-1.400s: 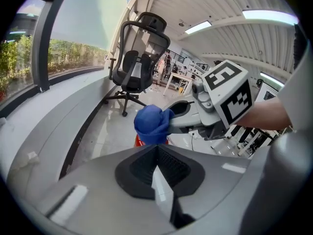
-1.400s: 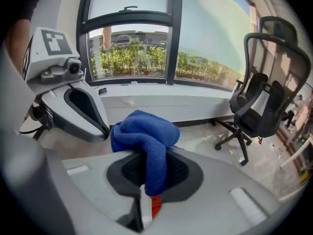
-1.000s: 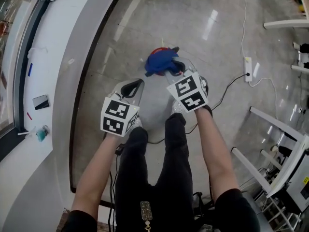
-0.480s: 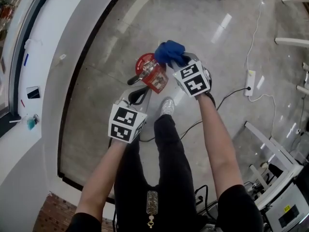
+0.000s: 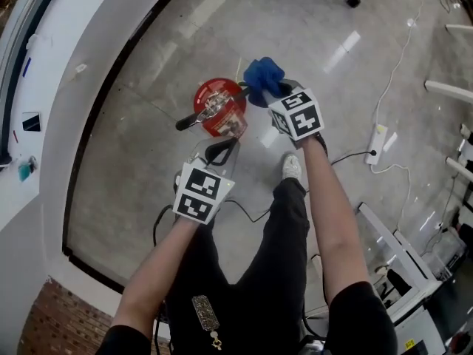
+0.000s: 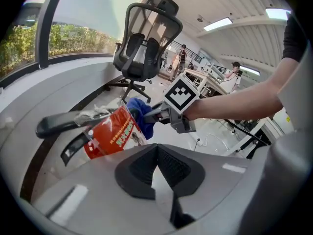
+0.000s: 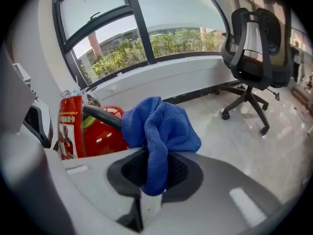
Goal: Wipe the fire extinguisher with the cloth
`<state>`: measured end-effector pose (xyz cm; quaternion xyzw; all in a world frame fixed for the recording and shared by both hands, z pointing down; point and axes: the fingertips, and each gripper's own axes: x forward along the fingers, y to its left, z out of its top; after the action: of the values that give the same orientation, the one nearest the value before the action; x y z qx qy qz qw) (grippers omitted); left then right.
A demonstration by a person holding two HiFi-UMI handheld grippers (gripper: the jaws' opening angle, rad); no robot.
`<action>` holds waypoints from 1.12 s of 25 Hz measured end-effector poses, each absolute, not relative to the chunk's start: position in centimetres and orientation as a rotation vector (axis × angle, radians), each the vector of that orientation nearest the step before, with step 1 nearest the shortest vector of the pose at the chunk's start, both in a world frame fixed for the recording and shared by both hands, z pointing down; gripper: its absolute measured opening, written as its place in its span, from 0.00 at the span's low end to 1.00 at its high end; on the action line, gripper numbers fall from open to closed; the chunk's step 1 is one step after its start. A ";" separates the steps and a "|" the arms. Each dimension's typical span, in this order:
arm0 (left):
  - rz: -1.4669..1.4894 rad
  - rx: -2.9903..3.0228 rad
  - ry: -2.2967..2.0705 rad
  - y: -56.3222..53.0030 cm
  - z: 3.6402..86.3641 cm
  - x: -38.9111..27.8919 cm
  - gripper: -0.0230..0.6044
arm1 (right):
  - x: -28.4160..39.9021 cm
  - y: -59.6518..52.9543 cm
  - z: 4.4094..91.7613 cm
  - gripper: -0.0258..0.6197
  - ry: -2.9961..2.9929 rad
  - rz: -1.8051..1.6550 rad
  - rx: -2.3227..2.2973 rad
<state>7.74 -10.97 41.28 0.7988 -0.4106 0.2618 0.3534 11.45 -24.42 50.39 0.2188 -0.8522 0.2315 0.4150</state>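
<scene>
Between the jaws of your right tool (image 7: 155,176) sits a bunched blue microfibre cloth (image 7: 162,127), clamped, just beside the red metal fire extinguisher (image 5: 218,109) standing on the glossy grey floor (image 5: 148,161). Your left tool (image 6: 157,161) is nearby, jaws together, empty.

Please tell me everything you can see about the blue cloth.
The blue cloth looks like soft, terry-like fabric, bunched into a loose bundle. The fingers of the right gripper pinch its lower fold, so the rest bulges above them. It sits close beside the top of the red fire extinguisher; whether they touch is unclear.
</scene>
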 end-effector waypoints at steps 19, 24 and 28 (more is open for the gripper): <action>0.623 1.816 -1.381 -13.6 56.6 15.7 0.05 | 8.3 -24.7 66.7 0.11 -2.353 0.567 0.046; 0.664 1.854 -1.367 -13.1 61.1 16.6 0.05 | 8.0 -24.6 71.8 0.11 -2.334 0.516 0.009; 0.667 1.861 -1.384 -12.6 64.2 15.5 0.05 | 7.5 -23.8 77.3 0.11 -2.281 0.534 0.039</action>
<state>15.52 -12.56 64.22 0.7207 -0.5358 0.2584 0.3561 7.51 -23.82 77.29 0.0153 -0.8969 0.2100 0.3888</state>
